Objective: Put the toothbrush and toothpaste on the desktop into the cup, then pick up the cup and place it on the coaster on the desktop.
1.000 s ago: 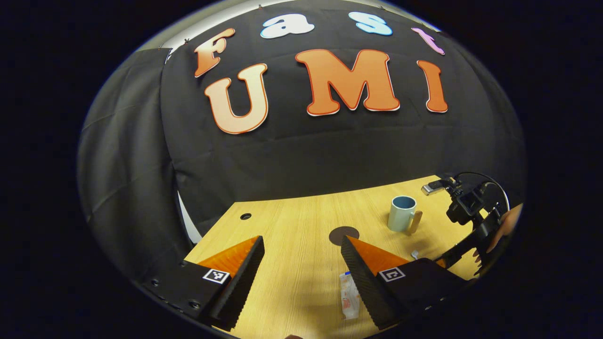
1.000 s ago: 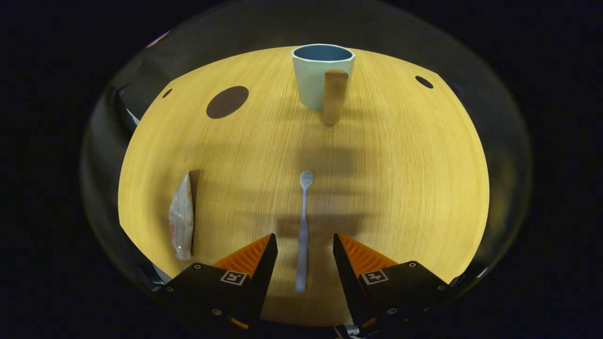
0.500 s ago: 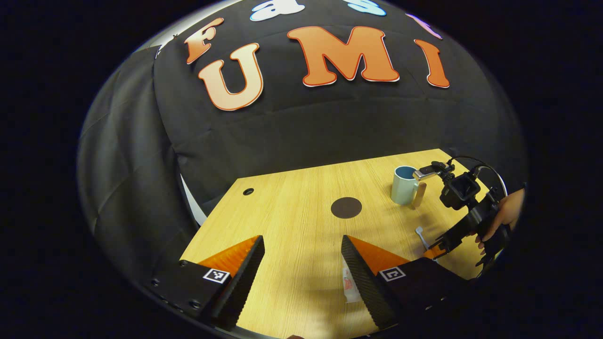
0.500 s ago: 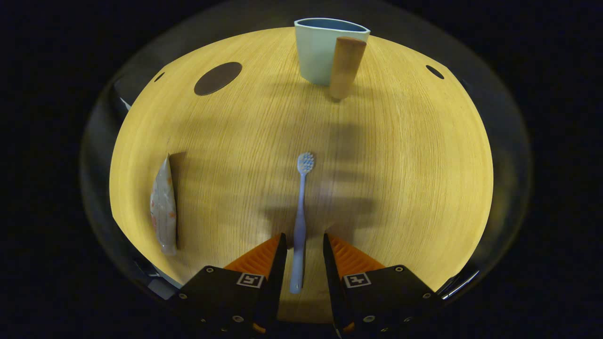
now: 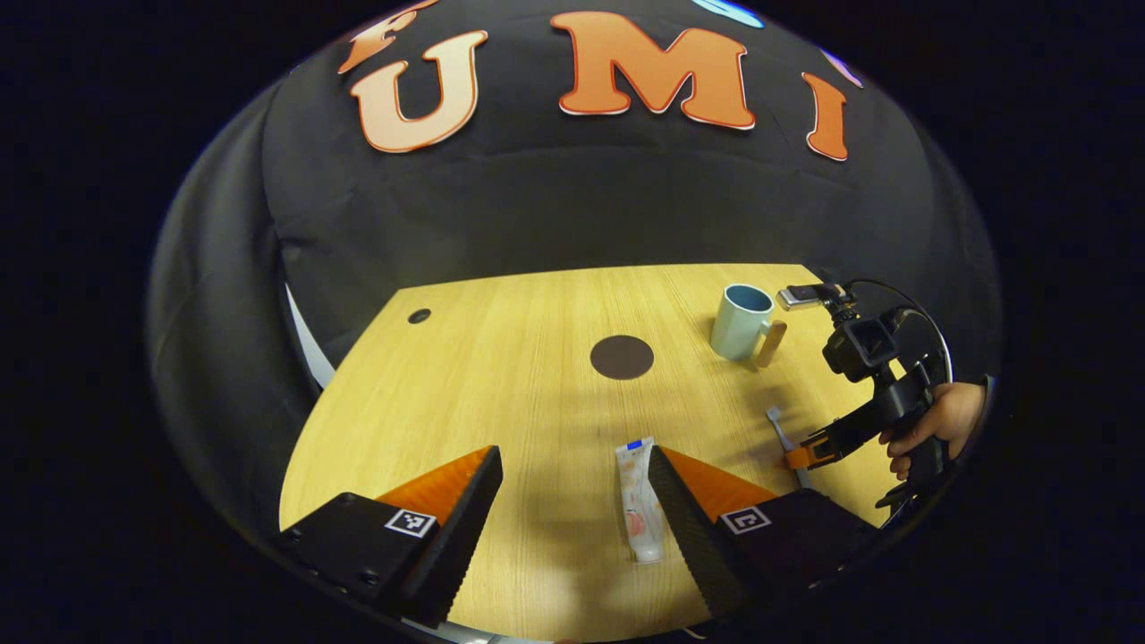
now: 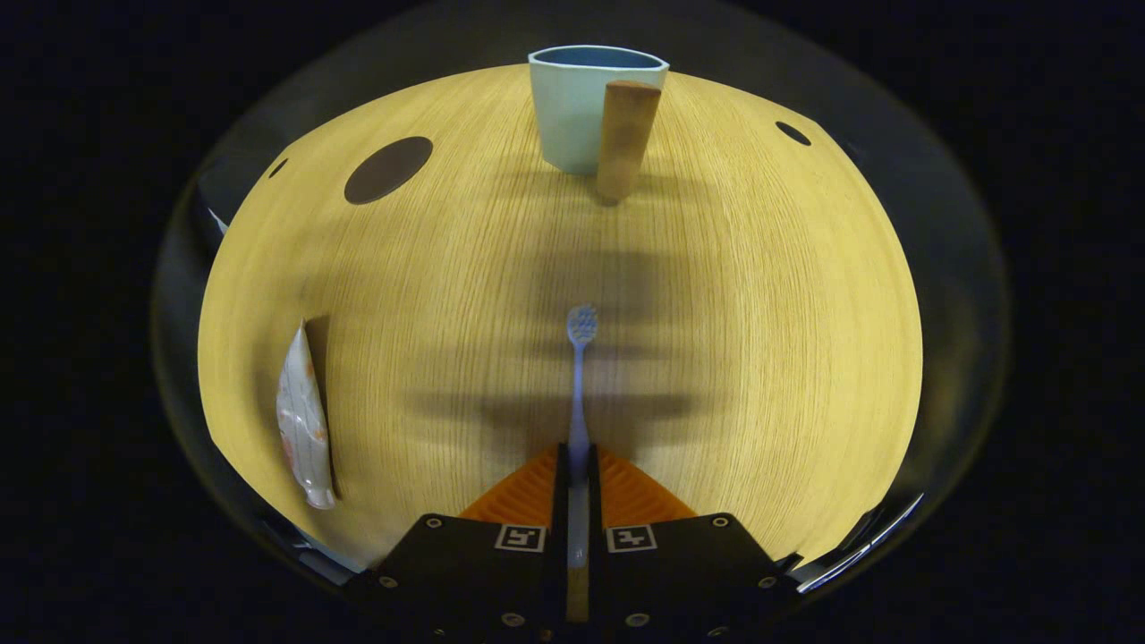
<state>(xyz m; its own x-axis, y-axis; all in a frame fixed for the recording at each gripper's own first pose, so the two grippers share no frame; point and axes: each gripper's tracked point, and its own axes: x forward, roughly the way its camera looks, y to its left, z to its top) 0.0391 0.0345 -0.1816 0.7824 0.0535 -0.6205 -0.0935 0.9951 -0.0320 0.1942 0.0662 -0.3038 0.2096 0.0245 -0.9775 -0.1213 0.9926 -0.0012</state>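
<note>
In the right gripper view my right gripper (image 6: 577, 465) is shut on the handle of the pale blue toothbrush (image 6: 580, 376), whose bristled head points away toward the light blue cup (image 6: 572, 107) with its wooden handle. The toothpaste tube (image 6: 300, 420) lies at the left, and the dark round coaster (image 6: 387, 169) sits far left. In the left gripper view my left gripper (image 5: 572, 496) is open above the desk, with the toothpaste tube (image 5: 637, 501) lying just inside its right finger. Further off are the coaster (image 5: 622, 357), the cup (image 5: 741, 322) and the right gripper (image 5: 809, 452) in a hand, on the toothbrush (image 5: 780, 429).
The wooden desktop (image 5: 501, 376) has a small round cable hole near each far corner (image 5: 419, 316) (image 6: 793, 133). Black cloth walls close the back and left side. The desk's left edge runs close to the toothpaste in the right gripper view.
My right gripper has closed from wide open onto the toothbrush handle. My left gripper has tilted downward and shifted, so the toothpaste now lies in fuller view beside its right finger.
</note>
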